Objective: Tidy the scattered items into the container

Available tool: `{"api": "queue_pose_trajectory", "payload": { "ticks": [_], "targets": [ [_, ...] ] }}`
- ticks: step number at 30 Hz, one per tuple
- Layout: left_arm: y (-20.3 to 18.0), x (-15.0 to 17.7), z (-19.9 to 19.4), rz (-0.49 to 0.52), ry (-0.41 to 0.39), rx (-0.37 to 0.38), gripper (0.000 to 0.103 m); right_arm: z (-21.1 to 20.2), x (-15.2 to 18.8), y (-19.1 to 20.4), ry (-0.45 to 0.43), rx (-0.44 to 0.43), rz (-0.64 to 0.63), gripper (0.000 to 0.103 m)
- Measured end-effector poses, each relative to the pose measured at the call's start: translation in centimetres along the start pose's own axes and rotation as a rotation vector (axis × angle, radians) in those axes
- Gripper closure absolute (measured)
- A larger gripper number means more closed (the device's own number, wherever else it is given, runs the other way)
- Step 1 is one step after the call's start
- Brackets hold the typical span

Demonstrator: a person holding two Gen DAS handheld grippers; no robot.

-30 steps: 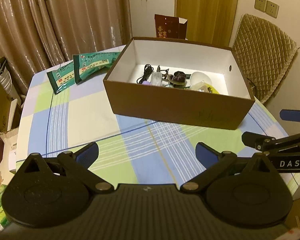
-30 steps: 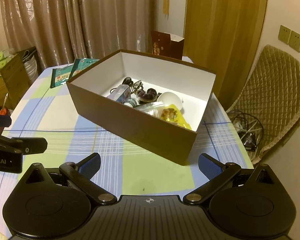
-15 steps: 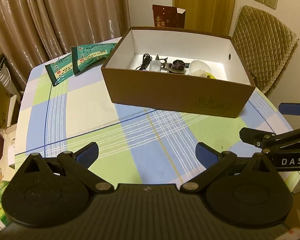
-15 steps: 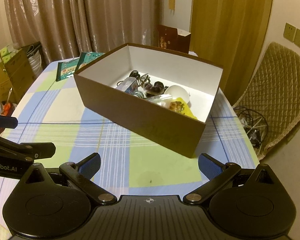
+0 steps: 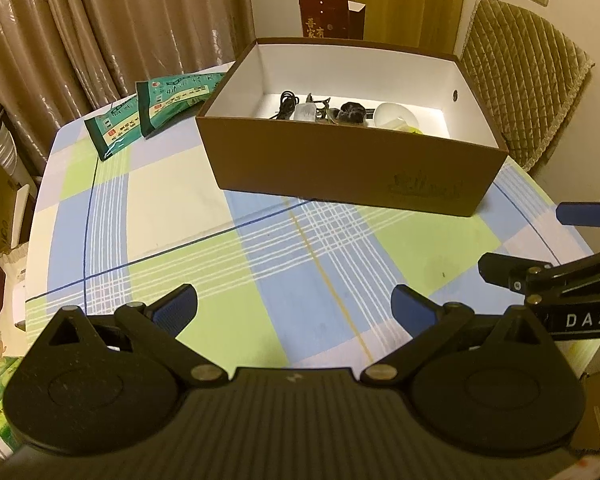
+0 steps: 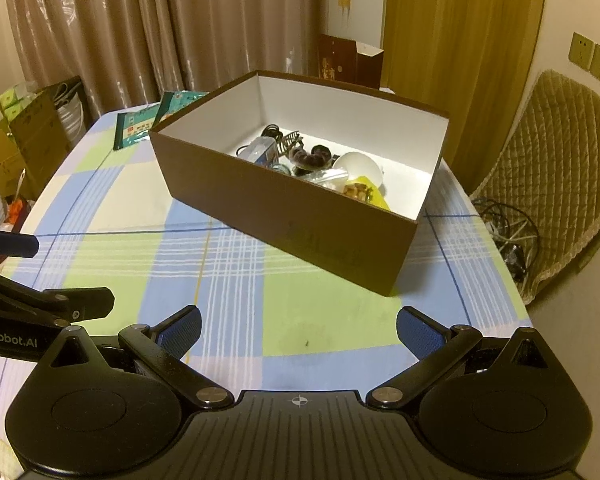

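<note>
Left gripper (image 5: 294, 304) and right gripper (image 6: 299, 326) hover with fingers wide, empty, near the brown box (image 5: 352, 170) of items on the tabletop (image 5: 172, 216).

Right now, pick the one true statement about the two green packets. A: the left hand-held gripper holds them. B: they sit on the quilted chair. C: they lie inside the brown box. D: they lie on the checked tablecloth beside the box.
D: the two green packets lie flat on the tablecloth outside the brown box, while the left hand-held gripper is open and empty.

Home dining room (curtains (image 5: 100, 28), chair (image 5: 528, 76))
</note>
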State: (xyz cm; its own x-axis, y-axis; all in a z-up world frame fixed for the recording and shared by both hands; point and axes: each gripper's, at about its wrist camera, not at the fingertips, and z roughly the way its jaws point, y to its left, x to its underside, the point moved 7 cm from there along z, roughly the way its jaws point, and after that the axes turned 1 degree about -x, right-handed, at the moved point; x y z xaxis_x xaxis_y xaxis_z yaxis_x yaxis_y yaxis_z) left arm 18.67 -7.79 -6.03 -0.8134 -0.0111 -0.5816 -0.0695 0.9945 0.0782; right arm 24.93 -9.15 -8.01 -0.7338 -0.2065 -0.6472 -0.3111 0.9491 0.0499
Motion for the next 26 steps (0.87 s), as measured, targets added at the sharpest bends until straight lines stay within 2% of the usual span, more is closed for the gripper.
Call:
{"api": "queue_pose_trajectory", "payload": {
  "ticks": [16, 26],
  "targets": [
    [0.1, 0.0, 0.3, 0.004, 0.000, 0.002, 0.001, 0.2, 0.2, 0.1, 0.009, -0.002, 0.008, 0.002],
    [-0.1, -0.8, 0.2, 0.009, -0.032, -0.004, 0.001, 0.3, -0.1, -0.4, 0.005, -0.002, 0.014, 0.002]
  ]
}}
